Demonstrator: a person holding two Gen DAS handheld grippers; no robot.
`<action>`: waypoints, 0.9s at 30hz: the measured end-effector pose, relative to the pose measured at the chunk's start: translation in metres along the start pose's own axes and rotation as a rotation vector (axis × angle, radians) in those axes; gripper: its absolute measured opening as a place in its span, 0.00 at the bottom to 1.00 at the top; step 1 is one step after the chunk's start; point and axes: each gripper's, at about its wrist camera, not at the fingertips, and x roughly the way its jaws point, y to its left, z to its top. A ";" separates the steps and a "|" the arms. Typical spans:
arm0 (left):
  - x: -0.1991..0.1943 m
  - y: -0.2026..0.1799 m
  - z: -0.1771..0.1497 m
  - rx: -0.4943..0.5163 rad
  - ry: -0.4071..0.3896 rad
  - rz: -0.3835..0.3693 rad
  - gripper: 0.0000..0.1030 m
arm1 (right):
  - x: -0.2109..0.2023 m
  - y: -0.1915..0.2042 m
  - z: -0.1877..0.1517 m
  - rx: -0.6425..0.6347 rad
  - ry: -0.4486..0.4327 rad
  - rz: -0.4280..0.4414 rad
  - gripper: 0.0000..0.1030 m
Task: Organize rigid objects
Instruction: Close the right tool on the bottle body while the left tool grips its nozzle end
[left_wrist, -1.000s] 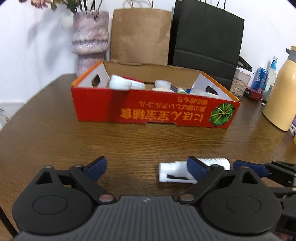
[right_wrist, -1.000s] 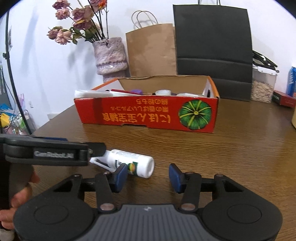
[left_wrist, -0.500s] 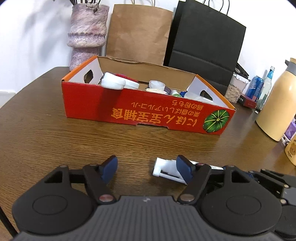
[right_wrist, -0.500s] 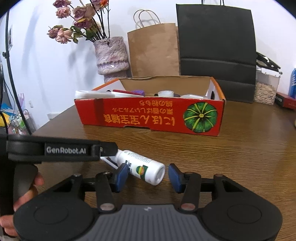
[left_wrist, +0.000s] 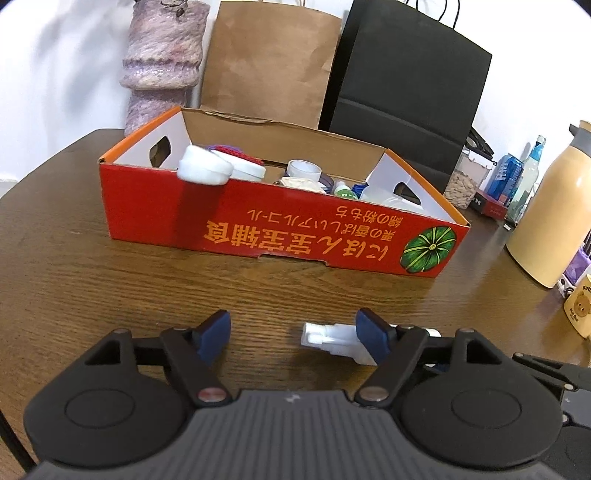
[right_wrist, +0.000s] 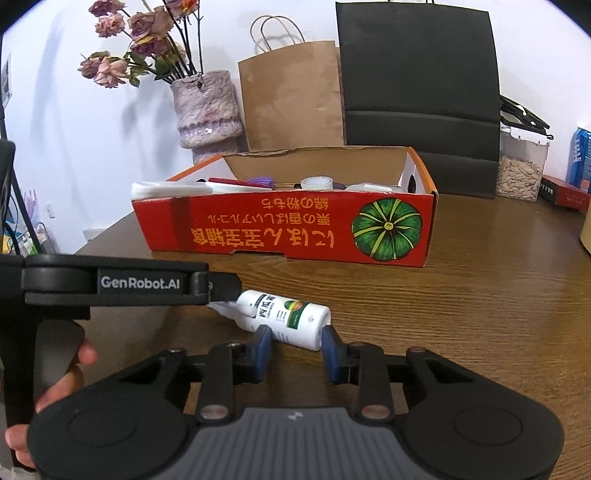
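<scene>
Right wrist view: the right gripper (right_wrist: 295, 345) is clamping its blue pads on the base end of the white spray bottle (right_wrist: 282, 319), its jaws having just been closing around it. The bottle is lying on its side on the wooden table (right_wrist: 480, 314), in front of the red cardboard box (right_wrist: 288, 229) and apart from it. The left gripper (left_wrist: 293, 336) is hovering with jaws parted, having just been opening a little, nothing pressed between them; the bottle's nozzle is poking out just beside its right pad
</scene>
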 end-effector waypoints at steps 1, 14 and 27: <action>0.001 0.000 0.000 0.002 0.000 -0.002 0.74 | 0.001 0.000 0.001 0.001 0.000 -0.004 0.29; -0.004 -0.005 -0.002 0.019 -0.003 -0.055 0.47 | 0.003 -0.003 0.002 0.010 -0.006 -0.005 0.29; -0.011 -0.005 -0.002 0.029 -0.038 0.012 0.85 | 0.000 -0.004 0.002 0.007 -0.024 -0.004 0.29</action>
